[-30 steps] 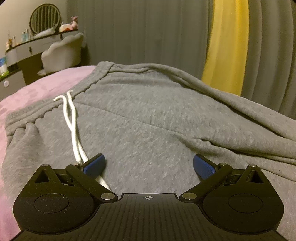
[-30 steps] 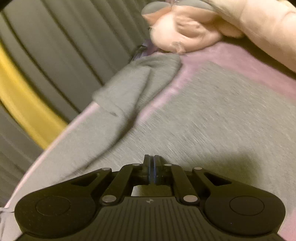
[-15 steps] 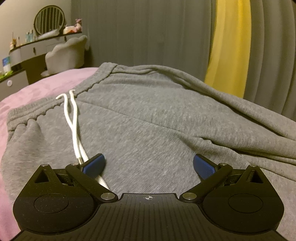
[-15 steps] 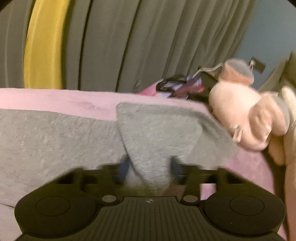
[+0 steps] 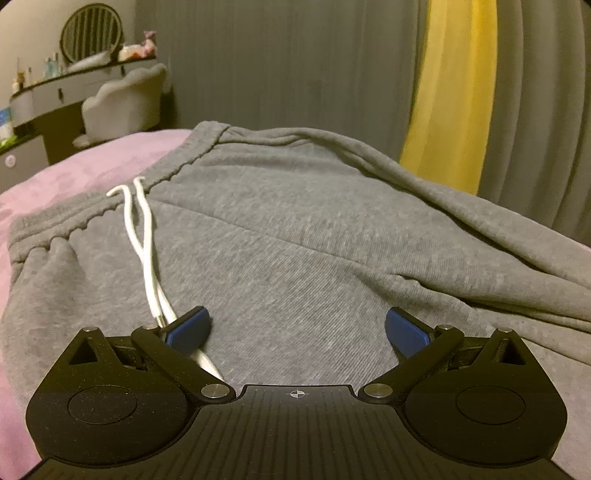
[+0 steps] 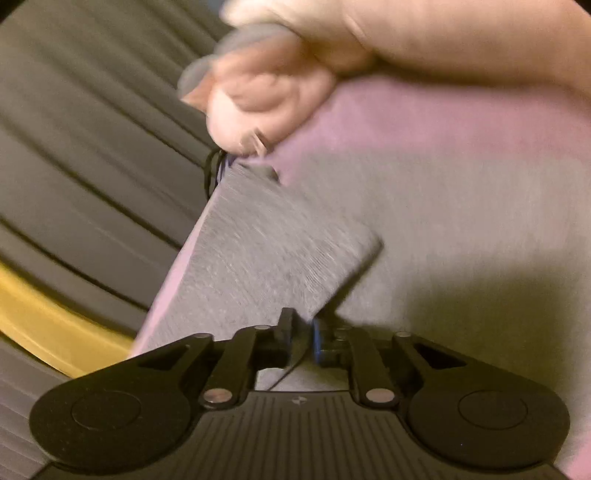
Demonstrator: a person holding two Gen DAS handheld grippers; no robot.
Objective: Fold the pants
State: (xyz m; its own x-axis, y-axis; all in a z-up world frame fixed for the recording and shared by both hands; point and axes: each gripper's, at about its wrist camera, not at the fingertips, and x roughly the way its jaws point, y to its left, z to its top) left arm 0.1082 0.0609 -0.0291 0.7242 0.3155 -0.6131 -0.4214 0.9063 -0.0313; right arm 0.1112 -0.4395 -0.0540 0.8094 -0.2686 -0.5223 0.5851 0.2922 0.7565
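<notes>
Grippers sit at the bottom of both wrist views, black with blue pads. The left gripper (image 5: 297, 328) hangs just above the pants (image 5: 295, 236) with its jaws spread wide and nothing between them. Its left pad (image 5: 188, 326) lies over the white drawstring (image 5: 142, 236), which runs from under that finger up to the waistband (image 5: 110, 210). The pants are grey sweatpants, spread across a bed with a pink cover (image 5: 74, 173). The waistband runs along the left side of that view, gathered and ribbed, and a long fold of grey fabric crosses the upper right.

The right gripper (image 6: 300, 338) has its jaws drawn nearly together, pinching the corner of a grey pant leg (image 6: 266, 251). The leg end rises from the jaws as a taut, slanted panel, lifted clear of the rest of the grey fabric below and to its right. This view is tilted and blurred, so the exact grip is hard to make out.

Beyond the left gripper stand grey curtains (image 5: 280, 62) with a yellow curtain (image 5: 454, 92) among them, and at far left a pale chair (image 5: 122, 103) by a dressing table (image 5: 48, 96) with a round mirror (image 5: 90, 31). Beyond the right gripper, a pink plush toy (image 6: 273, 92) rests on the pink cover near the lifted leg end.
</notes>
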